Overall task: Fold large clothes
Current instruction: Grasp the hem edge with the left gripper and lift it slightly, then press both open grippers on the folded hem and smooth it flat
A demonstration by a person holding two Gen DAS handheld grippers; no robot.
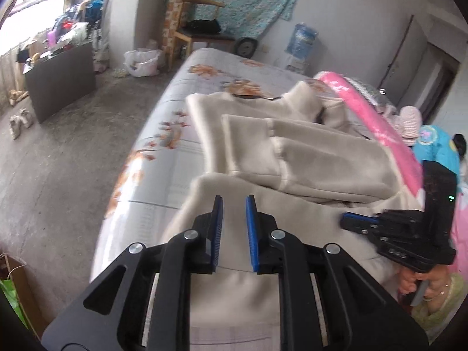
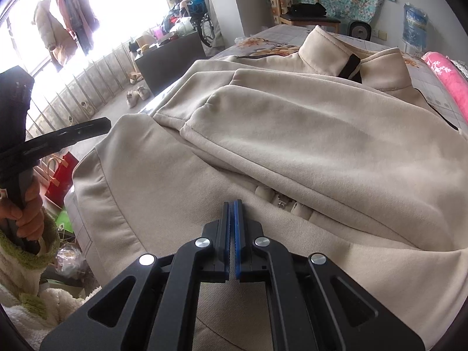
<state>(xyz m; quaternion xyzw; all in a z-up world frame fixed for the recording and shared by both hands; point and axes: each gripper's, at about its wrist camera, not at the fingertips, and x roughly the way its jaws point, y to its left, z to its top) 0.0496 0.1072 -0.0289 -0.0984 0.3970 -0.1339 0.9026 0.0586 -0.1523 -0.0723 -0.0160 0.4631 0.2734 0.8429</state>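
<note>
One beige jacket (image 2: 292, 152), two grippers, left (image 1: 234, 204) and right (image 2: 233, 207), one wooden chair (image 1: 199, 26) at twelve o'clock, one pink blanket (image 1: 377, 117).

A jacket (image 2: 292, 134) lies spread on a bed (image 1: 175, 93), its sleeves folded across its front and its collar (image 2: 327, 46) toward the far end. A rolled blanket (image 1: 380, 122) lies on the bed right of the jacket. Beyond the bed stands a chair (image 1: 193, 29). A cabinet (image 1: 61, 79) stands on the floor to the left.
</note>
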